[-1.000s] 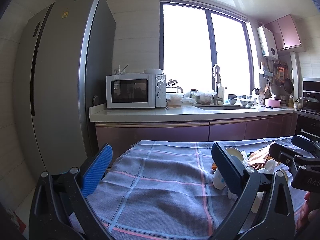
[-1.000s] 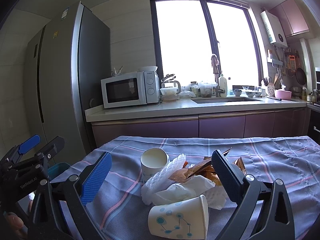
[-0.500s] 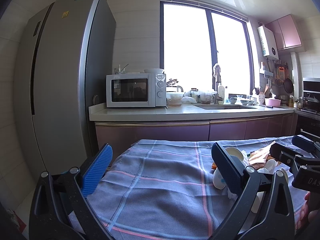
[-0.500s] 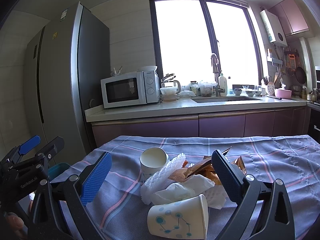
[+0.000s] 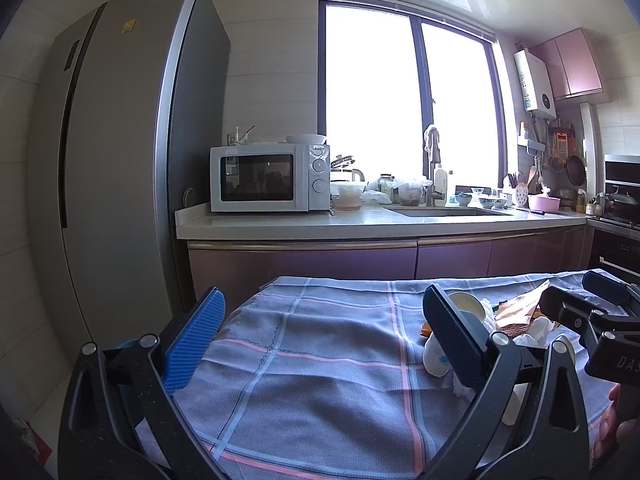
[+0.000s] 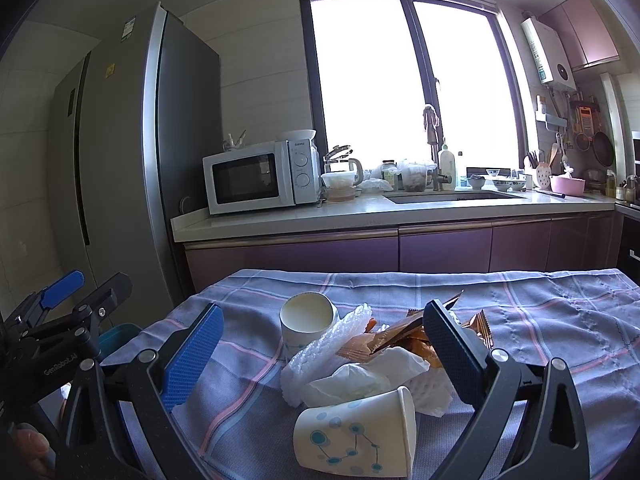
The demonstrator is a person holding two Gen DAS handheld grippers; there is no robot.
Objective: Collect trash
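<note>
A pile of trash lies on the plaid tablecloth (image 6: 540, 320). It holds a dotted paper cup on its side (image 6: 356, 440), a second paper cup (image 6: 308, 320) with its mouth toward me, bubble wrap (image 6: 324, 344), crumpled tissue (image 6: 360, 380) and orange-brown wrappers (image 6: 400, 340). My right gripper (image 6: 320, 356) is open just in front of the pile, its fingers either side of it and holding nothing. My left gripper (image 5: 324, 336) is open over bare cloth, left of the pile. From there the cups (image 5: 468, 306) show past its right finger, and the right gripper (image 5: 578, 292) shows at the far right.
A teal bin (image 6: 118, 336) sits low beside the table's left edge, behind the left gripper (image 6: 90, 288). Beyond the table run a counter (image 6: 360, 212) with a microwave (image 6: 256, 176) and sink, and a tall fridge (image 6: 132, 160) on the left.
</note>
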